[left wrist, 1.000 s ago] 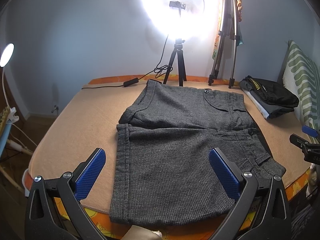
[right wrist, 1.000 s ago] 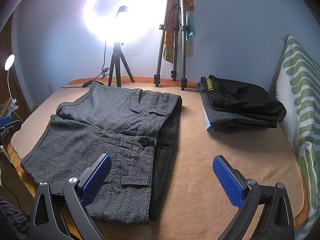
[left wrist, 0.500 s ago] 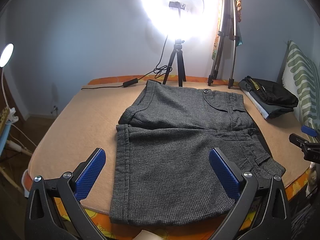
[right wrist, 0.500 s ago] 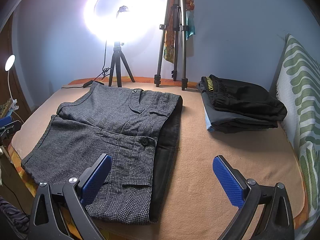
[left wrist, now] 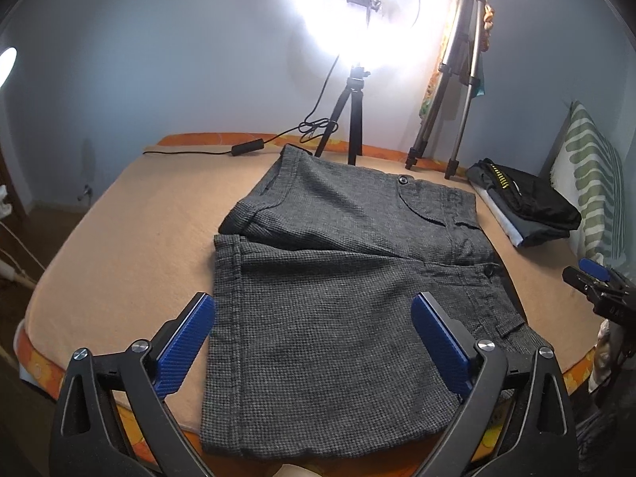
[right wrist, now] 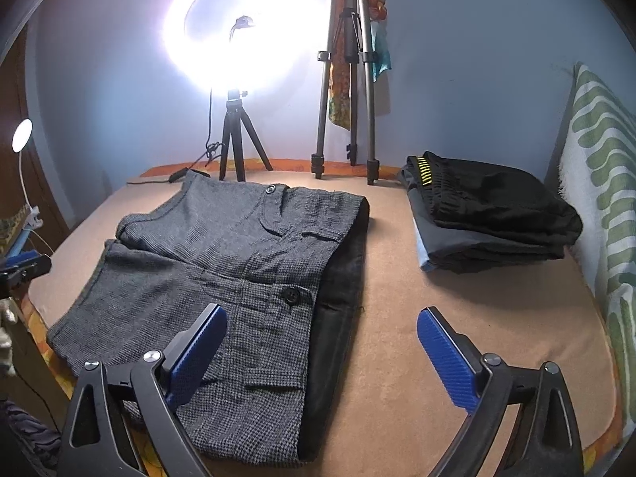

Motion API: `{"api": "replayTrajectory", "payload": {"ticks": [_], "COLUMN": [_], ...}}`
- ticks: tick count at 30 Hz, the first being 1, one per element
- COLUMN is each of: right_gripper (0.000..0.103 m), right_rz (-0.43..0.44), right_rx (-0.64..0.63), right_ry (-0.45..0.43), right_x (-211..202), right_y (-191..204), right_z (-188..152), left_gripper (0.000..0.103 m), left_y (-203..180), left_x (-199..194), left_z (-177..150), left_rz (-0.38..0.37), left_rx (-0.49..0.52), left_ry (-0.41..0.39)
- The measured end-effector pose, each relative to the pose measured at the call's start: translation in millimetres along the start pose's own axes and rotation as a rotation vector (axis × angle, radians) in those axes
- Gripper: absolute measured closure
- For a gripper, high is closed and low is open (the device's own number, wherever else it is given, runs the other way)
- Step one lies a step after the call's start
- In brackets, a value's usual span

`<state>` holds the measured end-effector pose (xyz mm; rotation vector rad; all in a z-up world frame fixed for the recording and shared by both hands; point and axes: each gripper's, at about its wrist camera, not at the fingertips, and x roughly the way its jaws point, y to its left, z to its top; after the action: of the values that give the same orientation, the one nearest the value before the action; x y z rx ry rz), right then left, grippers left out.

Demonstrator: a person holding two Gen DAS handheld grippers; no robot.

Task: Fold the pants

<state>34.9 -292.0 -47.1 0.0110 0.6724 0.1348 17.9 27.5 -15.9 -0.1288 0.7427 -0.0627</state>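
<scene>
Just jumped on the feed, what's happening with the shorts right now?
A person holds two grippers above a pair of grey checked shorts lying flat and unfolded on the tan bed cover. The left gripper and the right gripper are both open and hold nothing; neither touches the cloth. A stack of folded dark clothes sits to the right of the shorts. No fold has been made yet.

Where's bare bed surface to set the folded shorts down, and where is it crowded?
Free: the tan strip between the grey shorts and the folded clothes stack, and the wide patch left of the shorts toward the bed edge. Crowded: the back edge, with the ring-light tripod, its cable and the tall tripod.
</scene>
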Motion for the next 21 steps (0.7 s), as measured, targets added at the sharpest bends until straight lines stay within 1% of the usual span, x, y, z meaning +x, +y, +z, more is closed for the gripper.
{"api": "replayTrajectory", "payload": {"ticks": [3,6,9,12,16,21], "right_gripper": [0.009,0.010,0.011,0.014,0.017,0.018], "right_rz": [0.020,0.015,0.002,-0.001,0.032,0.050], "right_rx": [0.023,0.034,0.025,0.016,0.034,0.043], "right_ry": [0.011,0.023,0.020,0.020,0.044,0.088], "right_x": [5.6,12.0,17.8,25.7,40.0,61.4], "right_y": [-8.2,-16.1,-22.0,-26.8,-32.9,-45.5], "right_z": [5.7,15.9,27.3,39.2,52.4,65.0], "left_gripper": [0.013,0.018,0.020,0.023,0.024,0.024], "left_y": [7.2,15.5,21.0,27.1,31.7,39.0], "left_x": [6.1,11.7,16.0,22.8,35.1,54.8], "left_z": [5.4,13.9,23.9,33.1,50.1,81.7], "left_rz": [0.001,-0.009,-0.014,-0.037,-0.036,-0.044], "left_rx": [-0.008,-0.031,-0.046,-0.066,-0.054,-0.027], "left_ry": [0.012,0.027,0.028,0.044,0.059,0.073]}}
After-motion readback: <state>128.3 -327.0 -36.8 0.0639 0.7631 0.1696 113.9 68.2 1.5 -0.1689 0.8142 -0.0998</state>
